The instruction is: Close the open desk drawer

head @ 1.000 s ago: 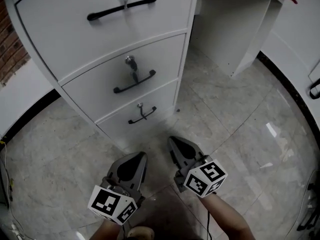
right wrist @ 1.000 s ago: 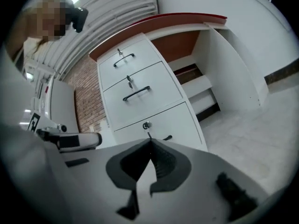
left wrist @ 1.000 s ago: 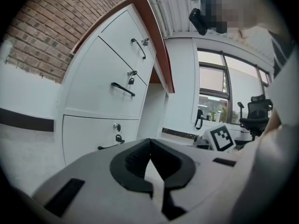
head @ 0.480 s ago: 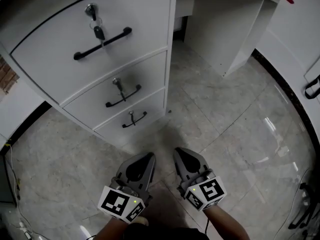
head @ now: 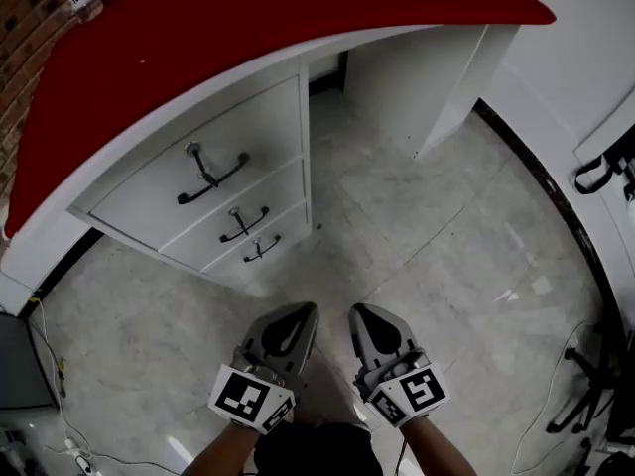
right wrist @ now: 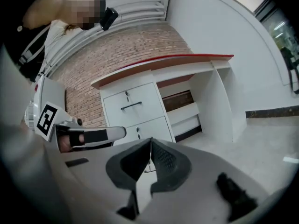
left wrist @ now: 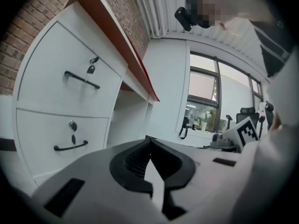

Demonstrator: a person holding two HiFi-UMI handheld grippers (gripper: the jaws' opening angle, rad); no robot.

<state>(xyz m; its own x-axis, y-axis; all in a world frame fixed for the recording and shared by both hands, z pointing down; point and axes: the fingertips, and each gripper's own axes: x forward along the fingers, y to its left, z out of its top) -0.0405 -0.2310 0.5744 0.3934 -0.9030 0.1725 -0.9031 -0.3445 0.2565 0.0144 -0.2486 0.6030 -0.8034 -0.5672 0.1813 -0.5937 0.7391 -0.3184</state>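
— Where are we seeing the drawers [head: 213, 201]?
— At eleven o'clock, under the red bench [head: 198, 48], all three fronts sitting flush.
— And in our hands?
— We're keeping the left hand-held gripper [head: 301, 312] and the right hand-held gripper [head: 359, 315] pinched together, gripping nothing.

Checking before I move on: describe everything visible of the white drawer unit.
The drawer unit is white, three stacked drawers, each with a dark bar handle and a key in its lock. All fronts look flush, none open. It stands on the pale floor under the red desktop. Nothing touches it.
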